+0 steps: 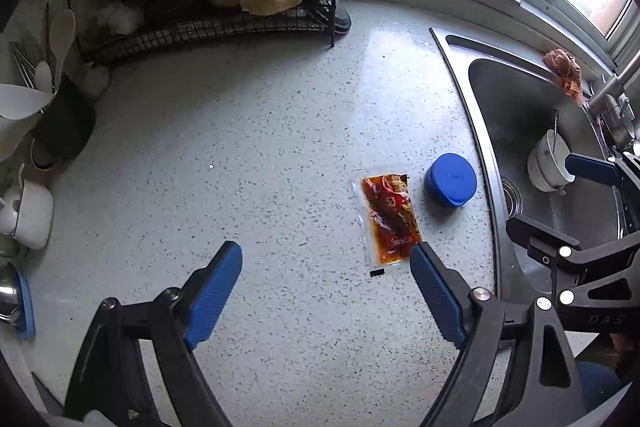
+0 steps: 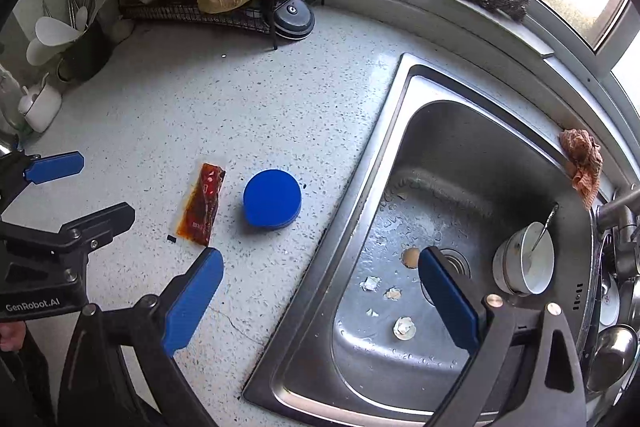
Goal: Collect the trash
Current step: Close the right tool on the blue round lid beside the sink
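Observation:
A torn red sauce packet (image 1: 390, 217) lies flat on the speckled counter, with a small black scrap (image 1: 377, 271) by its near end. My left gripper (image 1: 326, 257) hangs open above the counter, and its right fingertip sits at the packet's near corner. The right wrist view shows the same packet (image 2: 203, 207) left of a round blue lid (image 2: 272, 199). My right gripper (image 2: 320, 261) is open over the sink's left rim (image 2: 360, 187), nothing between its fingers. Several bits of eggshell (image 2: 404, 327) and paper lie on the sink floor.
A wire rack (image 1: 208, 27) with cloths stands at the back. A utensil holder (image 1: 64, 119) and a white jug (image 1: 28, 211) line the left edge. A white bowl with a spoon (image 2: 528, 259) sits in the sink near the tap, and an orange rag (image 2: 582, 163) lies on its rim.

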